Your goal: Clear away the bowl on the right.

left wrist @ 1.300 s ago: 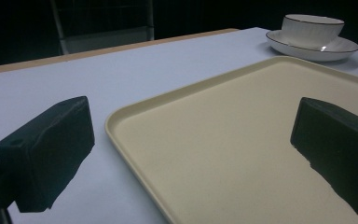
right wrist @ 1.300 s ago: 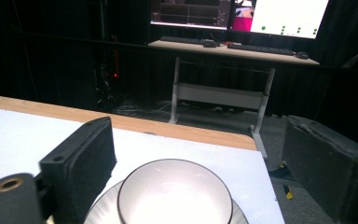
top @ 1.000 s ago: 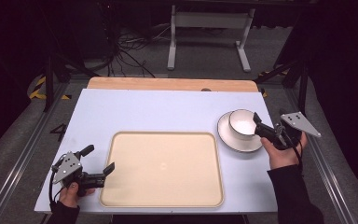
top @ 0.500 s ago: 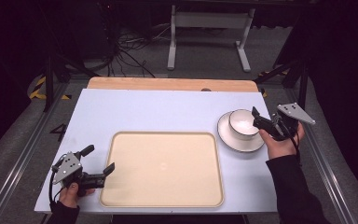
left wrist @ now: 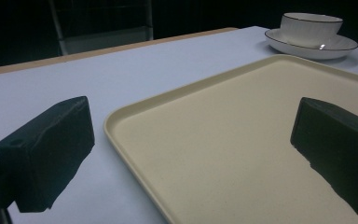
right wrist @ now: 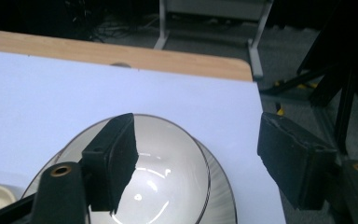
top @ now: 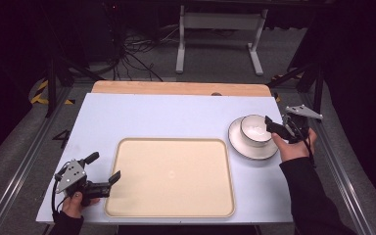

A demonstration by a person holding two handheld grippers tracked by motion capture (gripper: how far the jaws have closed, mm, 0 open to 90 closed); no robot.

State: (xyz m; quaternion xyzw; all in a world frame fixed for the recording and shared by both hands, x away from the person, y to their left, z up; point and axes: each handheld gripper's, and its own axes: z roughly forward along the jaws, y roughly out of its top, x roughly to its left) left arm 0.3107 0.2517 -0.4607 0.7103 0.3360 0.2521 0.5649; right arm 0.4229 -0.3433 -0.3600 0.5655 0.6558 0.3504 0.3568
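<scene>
The right gripper [top: 278,128] is hanging released over the round white bowl [top: 255,130], one jaw above its inside and one past its rim at 3 o'clock, hiding part of the white saucer [top: 251,150] under it. The left gripper [top: 104,169] is sitting released at the 8 o'clock corner of the flat cream plastic tray [top: 171,176], straddling its edge. Bare pale blue table [top: 166,115] is lying toward 12 o'clock.

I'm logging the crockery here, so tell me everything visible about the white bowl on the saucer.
The white glossy bowl, ceramic by its look, has a thin dark line round its rim and faint ribbing on its wall. It stands upright and empty on a white saucer at the table's right side, beyond the tray's right edge. The right gripper hangs open over its rim, one jaw above the inside.
</scene>
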